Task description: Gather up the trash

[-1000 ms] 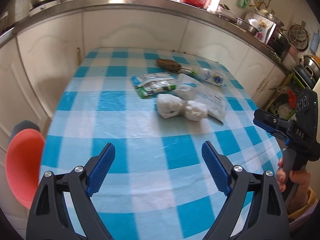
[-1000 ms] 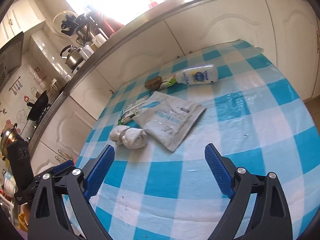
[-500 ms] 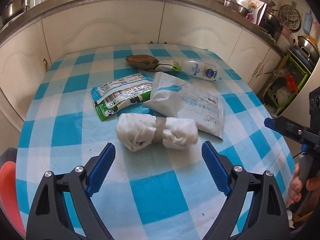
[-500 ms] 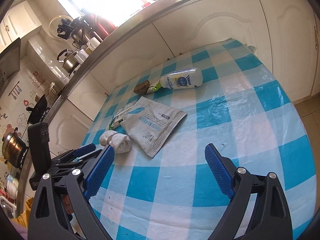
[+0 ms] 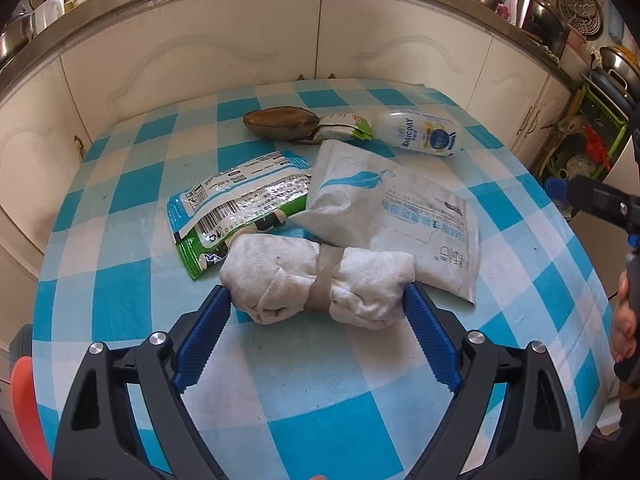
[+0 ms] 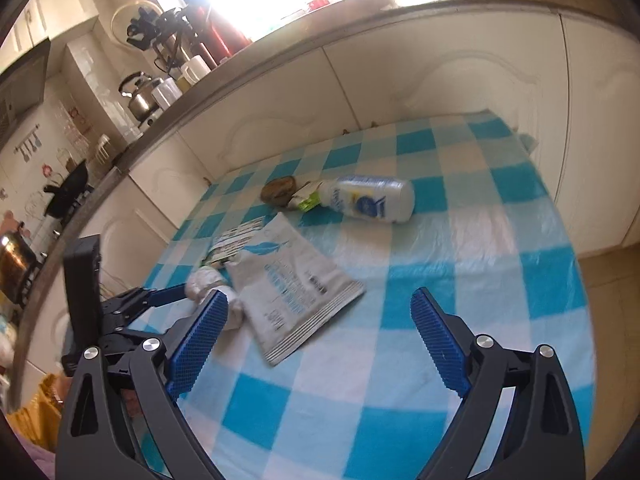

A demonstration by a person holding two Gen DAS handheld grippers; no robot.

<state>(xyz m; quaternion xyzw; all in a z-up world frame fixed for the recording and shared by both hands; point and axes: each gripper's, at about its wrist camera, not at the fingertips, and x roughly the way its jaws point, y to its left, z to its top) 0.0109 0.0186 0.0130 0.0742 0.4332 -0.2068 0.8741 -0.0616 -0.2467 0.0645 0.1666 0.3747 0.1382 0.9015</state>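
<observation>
Left gripper (image 5: 316, 300) spread wide, low over the table (image 5: 120, 288). Blue pads (image 5: 202, 340) flank the wad (image 5: 316, 280), one at each end. Pad tips sit right at the wad's ends; cannot tell whether they touch. No squeeze visible.

The wad: crumpled white paper bound round the middle by a grey band, lying on its side on the checked cloth, near the front of the trash cluster.

Just behind the wad, a grey pouch (image 5: 396, 216) with a blue feather print, lying flat; its near edge runs under or against the wad's right end. To the pouch's left, a green-and-white wrapper (image 5: 236, 204), barcode up, its lower corner tucked under the wad's left end. Farther back: a brown lump (image 5: 280, 122), a small crumpled packet (image 5: 340, 130) touching it, and a white bottle (image 5: 420, 138) on its side beside the packet.

Right gripper (image 6: 320, 328) also spread, nothing between its pads. It hangs above open cloth near the pouch's (image 6: 292, 292) front corner. From this view the left gripper (image 6: 160, 300) shows at the left edge with the wad (image 6: 208, 284) at its pad. Bottle (image 6: 368, 202) lies well beyond, cap end toward the brown lump (image 6: 278, 192).

A hand (image 5: 624, 320) grips the right tool's handle at the right edge of the left view. Cabinets (image 5: 240, 52) behind the table.
</observation>
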